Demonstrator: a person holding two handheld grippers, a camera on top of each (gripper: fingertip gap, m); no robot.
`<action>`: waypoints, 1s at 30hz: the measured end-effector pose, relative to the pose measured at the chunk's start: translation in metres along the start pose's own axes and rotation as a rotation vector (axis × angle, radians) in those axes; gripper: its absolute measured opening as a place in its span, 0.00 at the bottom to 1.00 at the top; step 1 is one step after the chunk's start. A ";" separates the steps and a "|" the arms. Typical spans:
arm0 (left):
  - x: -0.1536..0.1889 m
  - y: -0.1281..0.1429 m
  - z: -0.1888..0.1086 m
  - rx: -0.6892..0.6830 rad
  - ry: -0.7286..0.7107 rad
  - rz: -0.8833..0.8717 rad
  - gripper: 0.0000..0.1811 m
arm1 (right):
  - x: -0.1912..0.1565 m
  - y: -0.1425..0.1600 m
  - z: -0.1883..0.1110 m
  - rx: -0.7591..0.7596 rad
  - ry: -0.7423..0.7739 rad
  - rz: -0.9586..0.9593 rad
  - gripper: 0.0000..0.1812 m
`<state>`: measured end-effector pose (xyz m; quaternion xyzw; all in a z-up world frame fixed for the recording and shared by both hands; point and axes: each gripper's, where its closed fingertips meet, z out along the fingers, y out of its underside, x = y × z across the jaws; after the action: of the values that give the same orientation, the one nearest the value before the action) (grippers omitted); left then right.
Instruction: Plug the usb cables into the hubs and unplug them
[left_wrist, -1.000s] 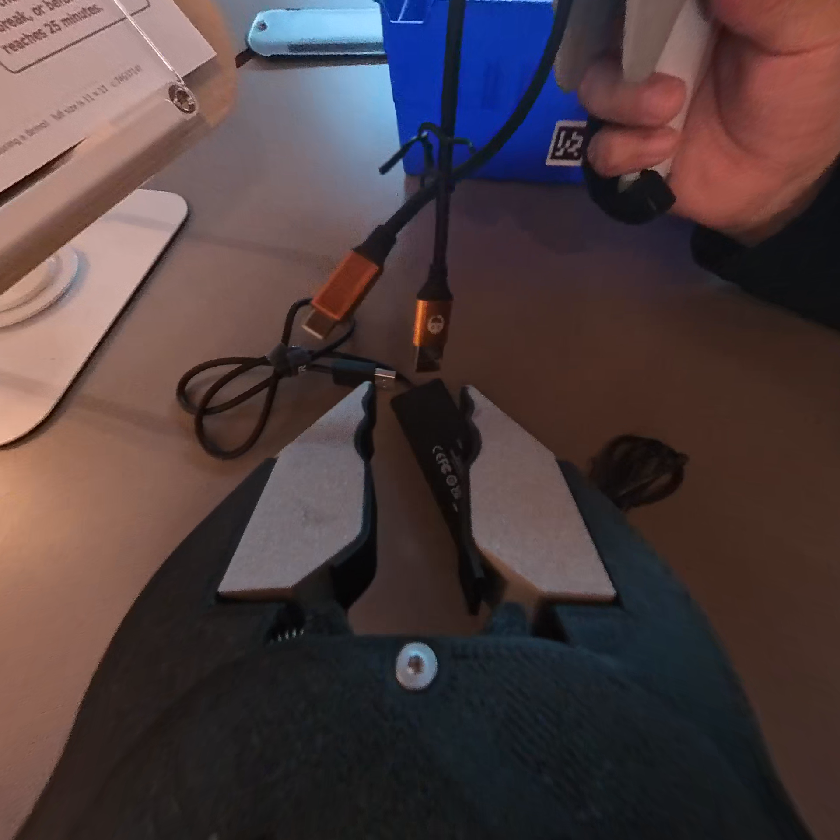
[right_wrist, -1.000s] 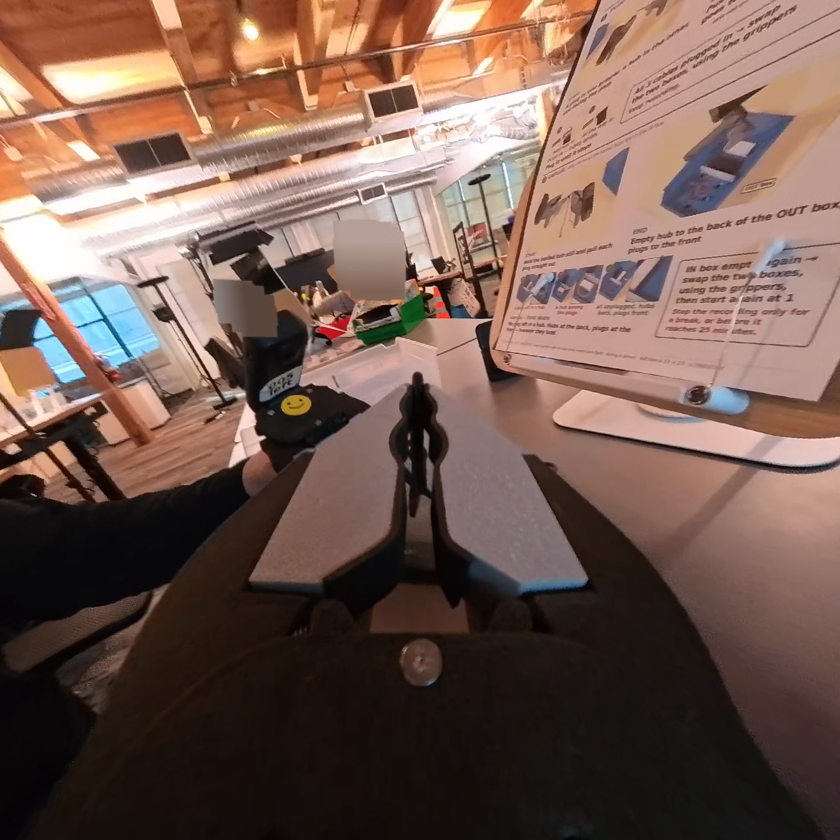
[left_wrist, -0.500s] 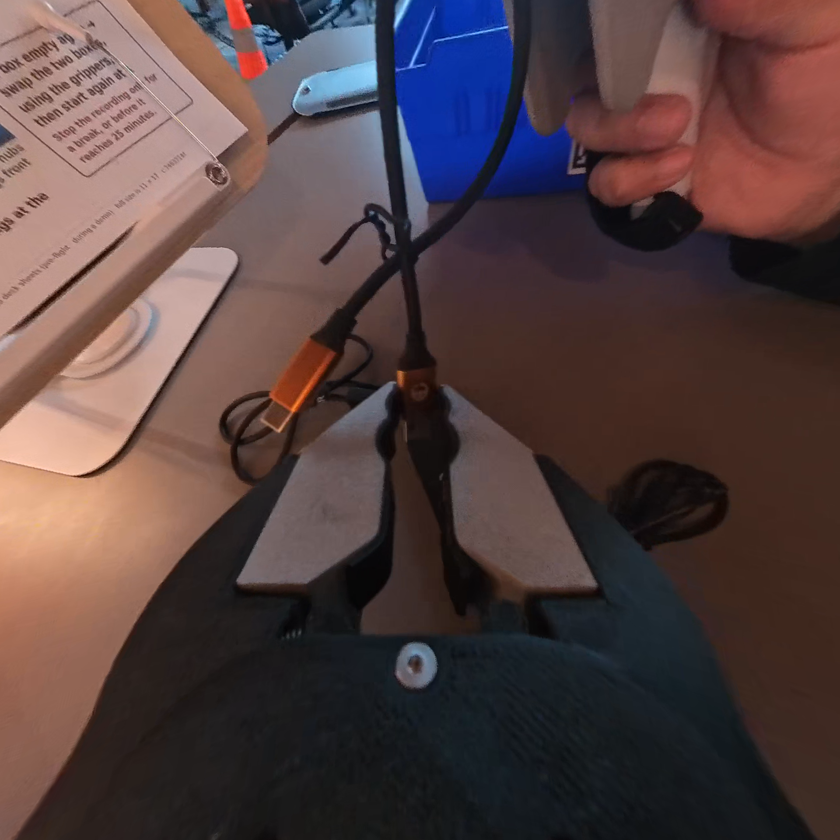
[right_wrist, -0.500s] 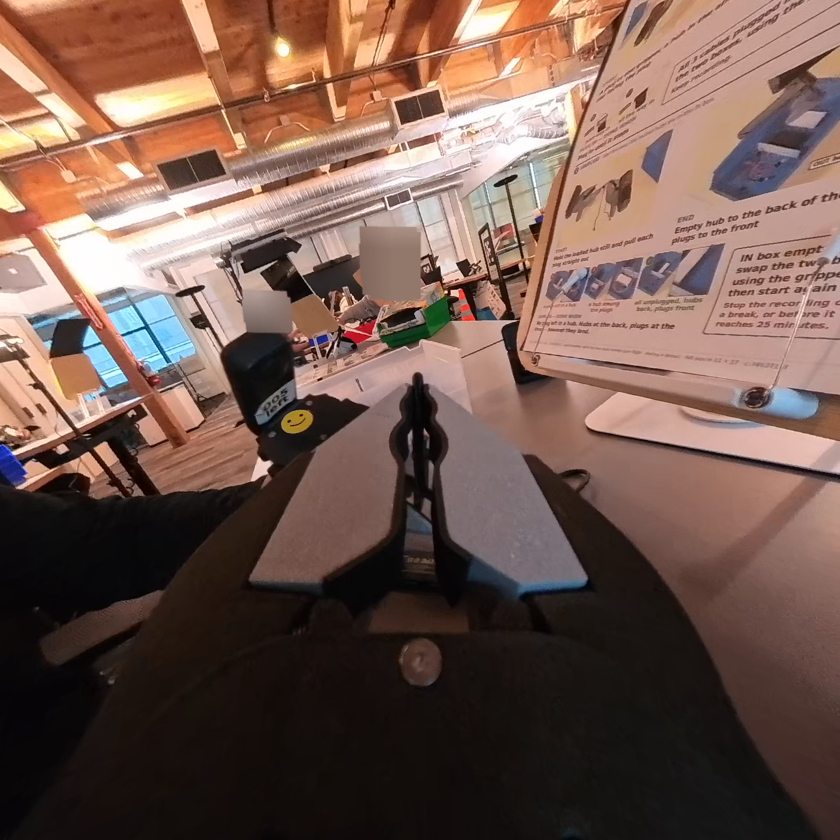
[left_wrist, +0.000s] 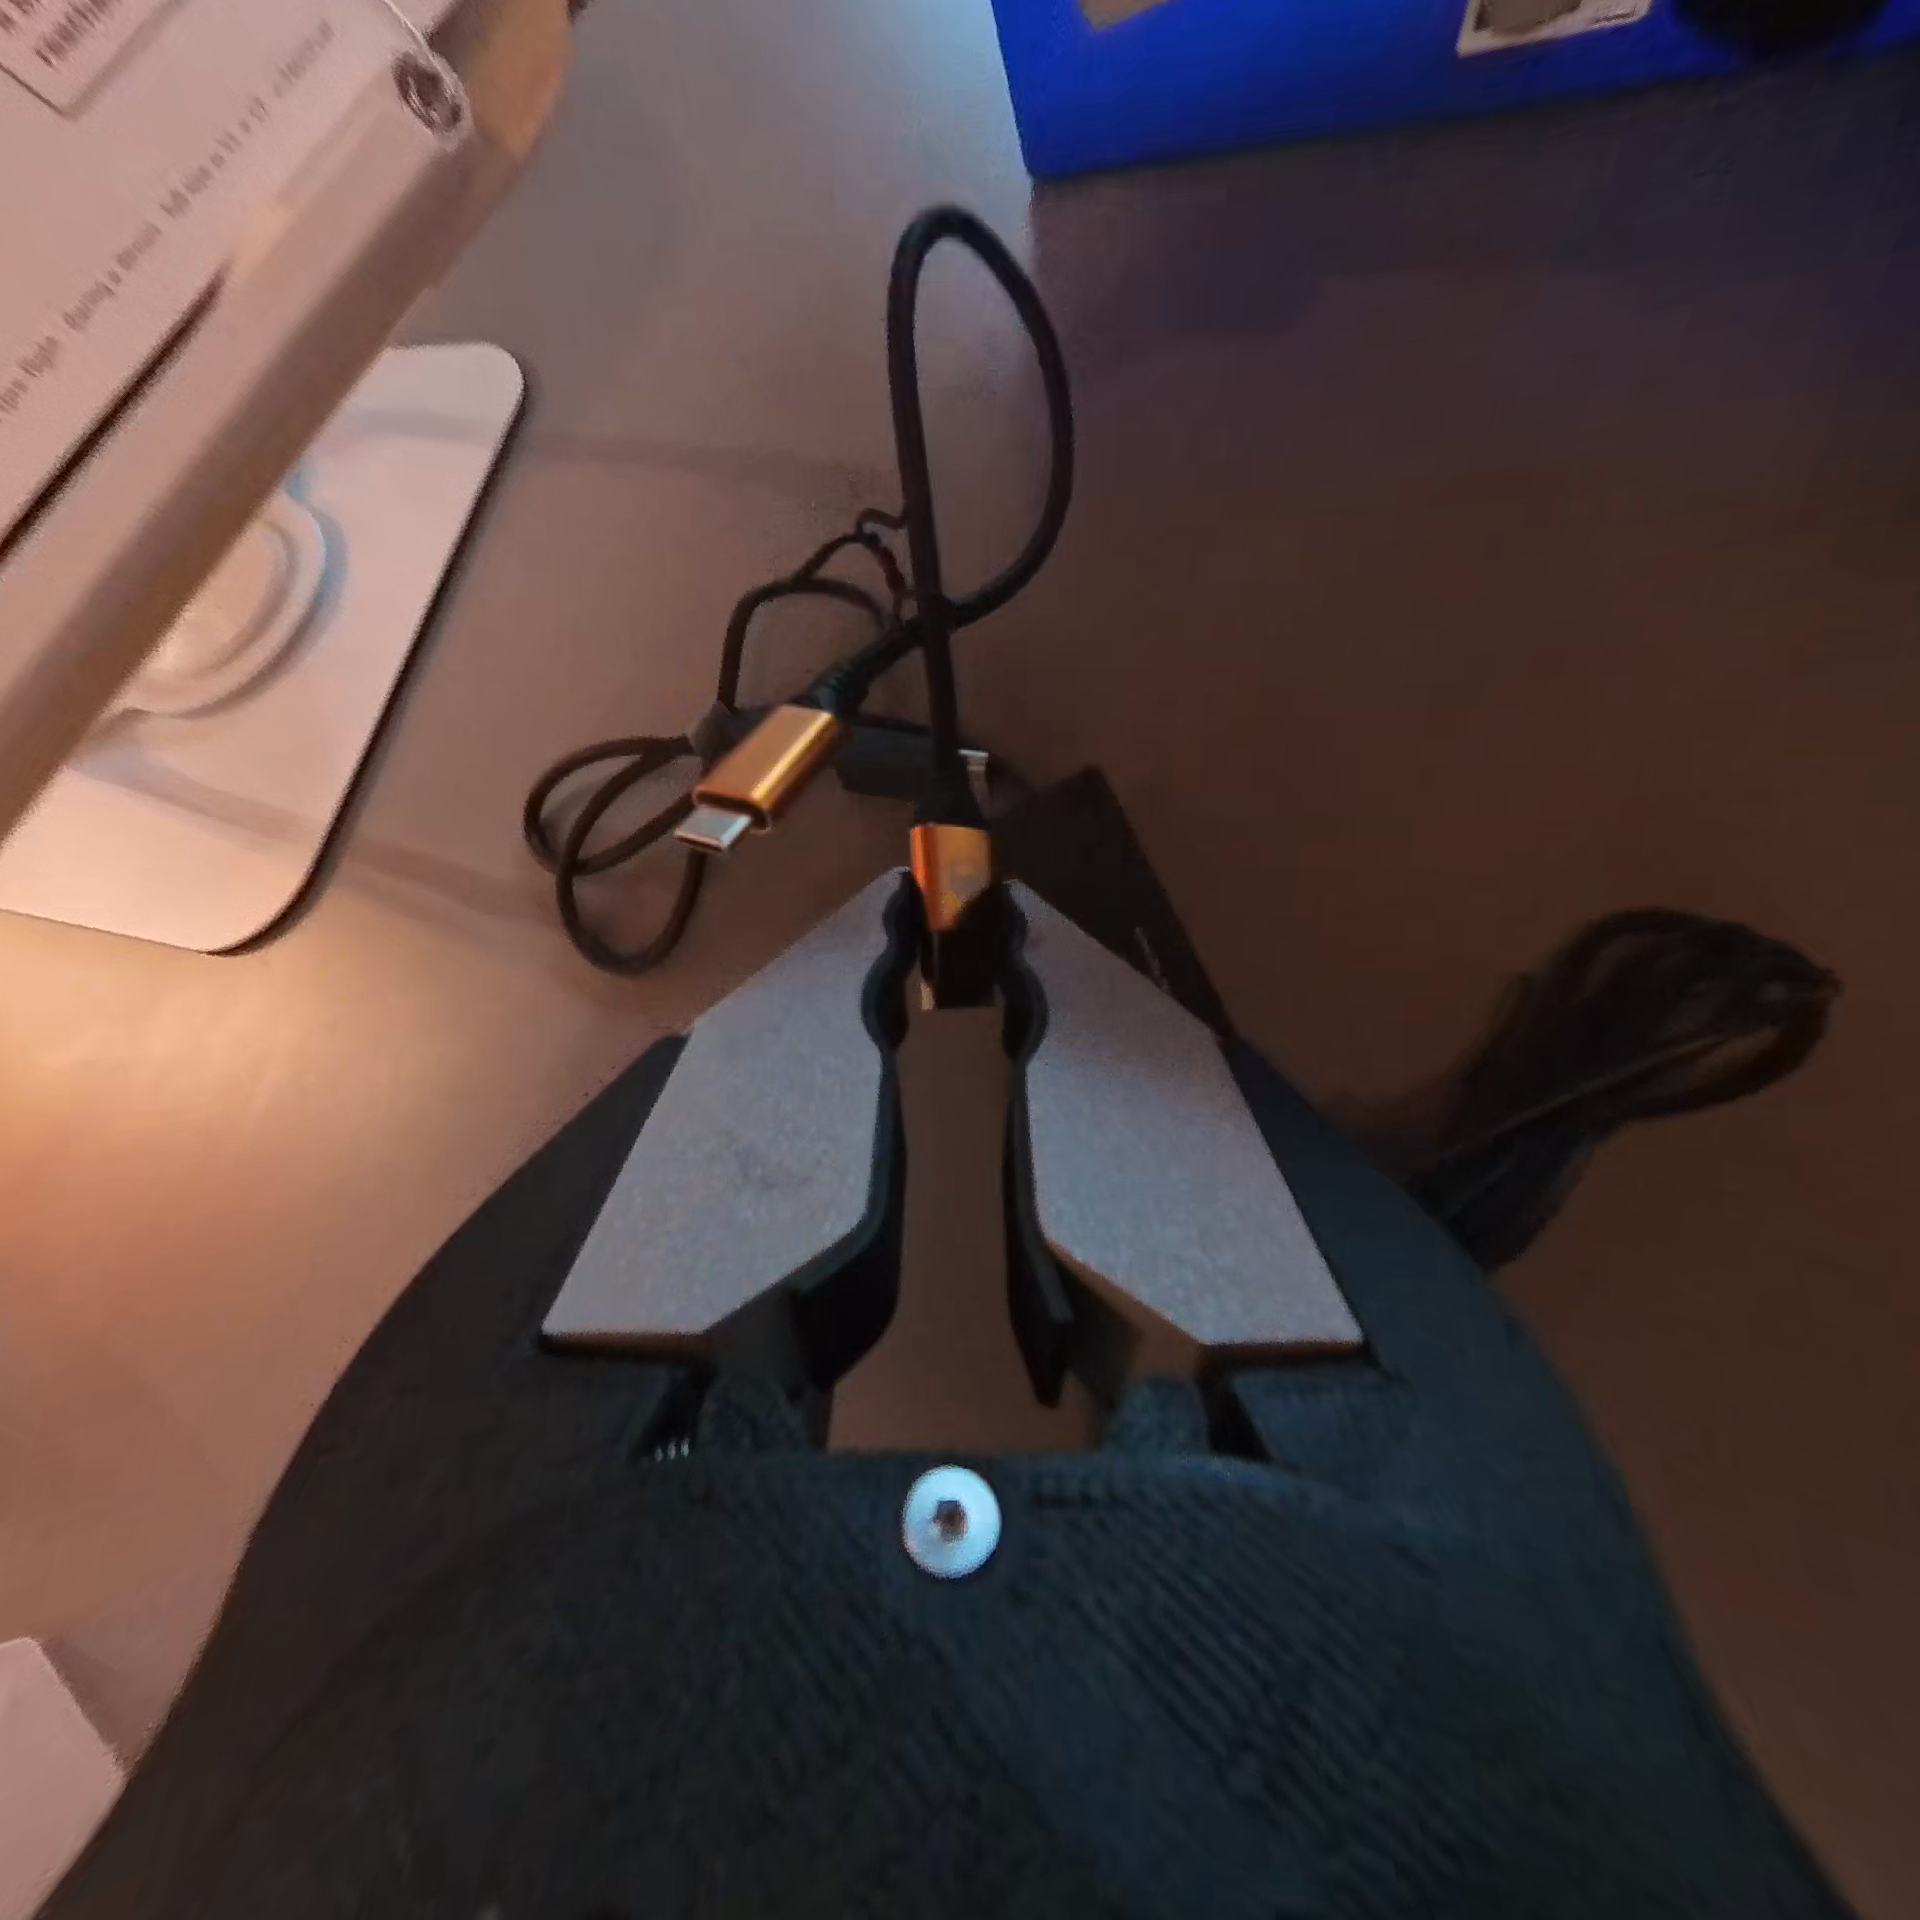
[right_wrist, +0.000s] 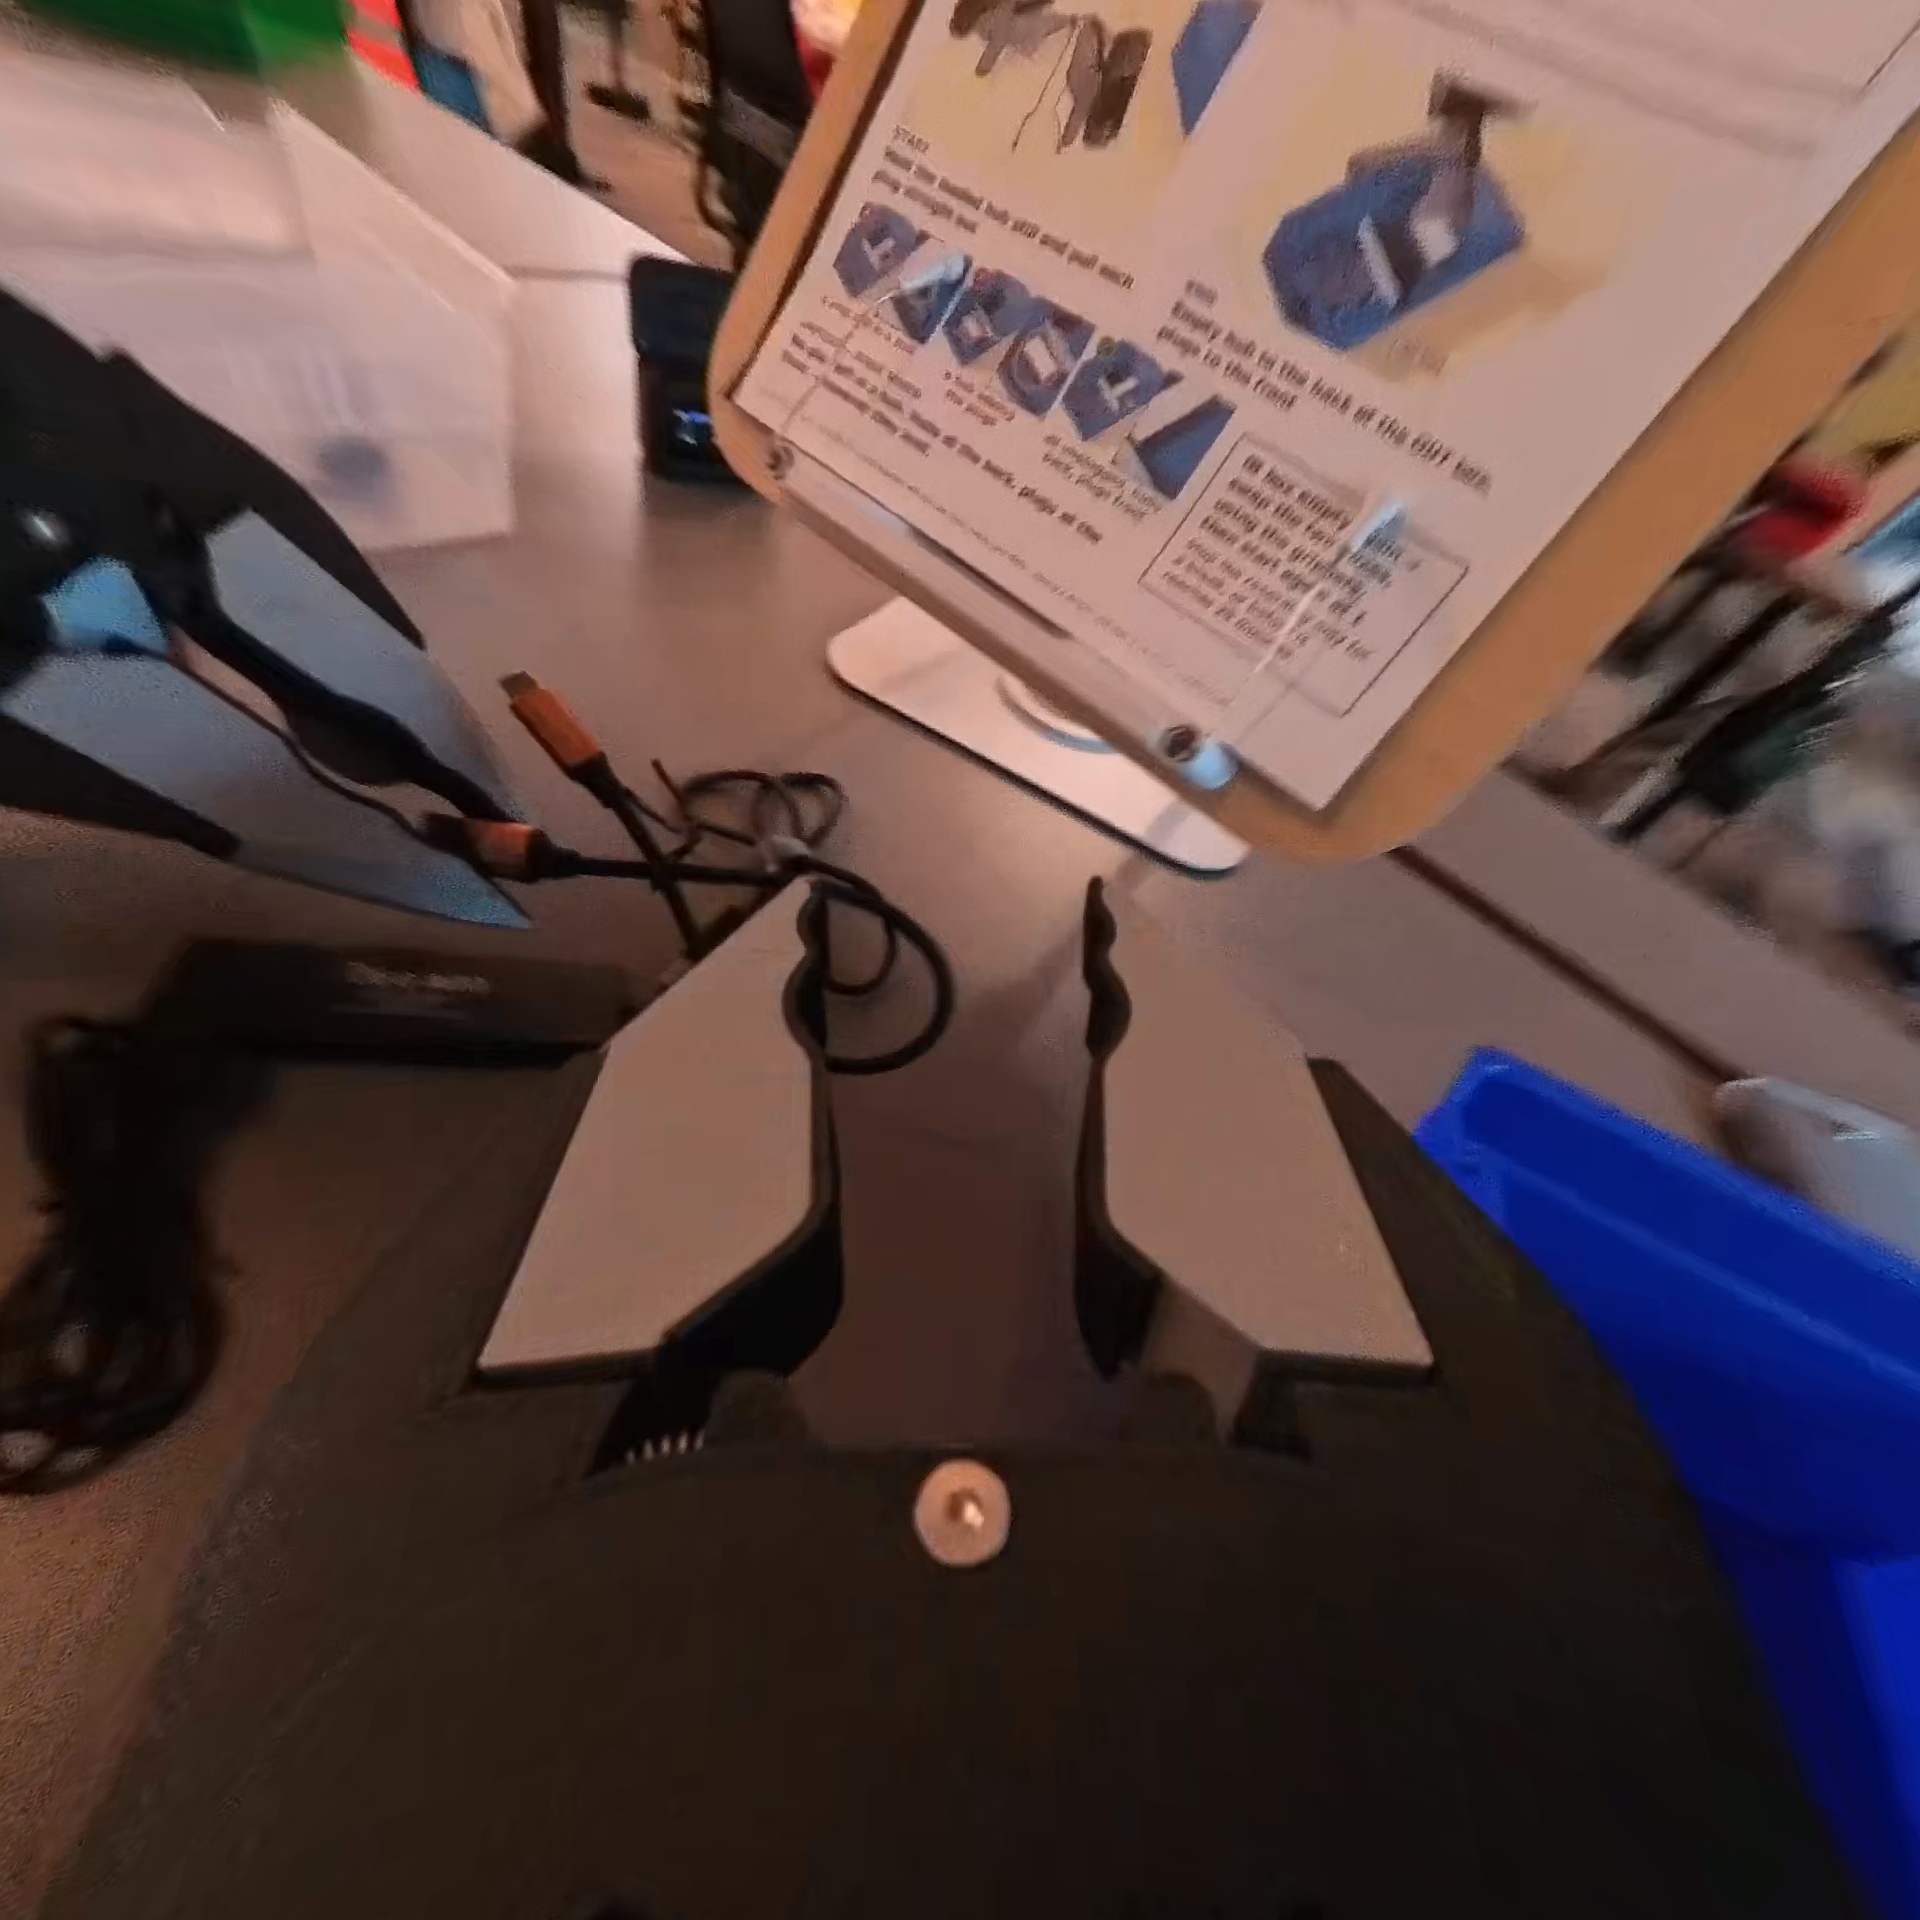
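Each gripper is built alike: the left gripper (left_wrist: 951, 940) and right gripper (right_wrist: 951, 971) carry two flat grey wedge-shaped fingers (left_wrist: 748, 1153) edged in black, with wavy rubber tips. Behind them — at six o'clock — sits a dark textured housing (left_wrist: 935, 1704) with one silver screw (left_wrist: 951, 1520); a small spring shows at eight o'clock.

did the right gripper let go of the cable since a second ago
Yes. The right gripper was shut on the cable and raised; now it is open and empty, low over the table beside the blue box.
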<state>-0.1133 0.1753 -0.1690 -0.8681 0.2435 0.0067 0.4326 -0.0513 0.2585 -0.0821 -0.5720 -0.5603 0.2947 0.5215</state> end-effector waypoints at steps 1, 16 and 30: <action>0.002 0.002 0.002 -0.009 0.023 -0.015 0.06 | 0.000 -0.002 -0.002 -0.003 0.042 -0.070 0.23; 0.046 -0.010 -0.012 0.080 0.329 0.026 0.02 | -0.117 0.043 0.024 -0.192 -0.230 -0.700 0.04; 0.030 0.025 -0.003 -0.119 0.361 -0.280 0.31 | -0.076 0.052 0.012 -0.309 -0.303 -0.303 0.01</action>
<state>-0.0981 0.1472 -0.1925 -0.9046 0.1932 -0.1943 0.3266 -0.0604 0.1981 -0.1525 -0.5036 -0.7497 0.2068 0.3763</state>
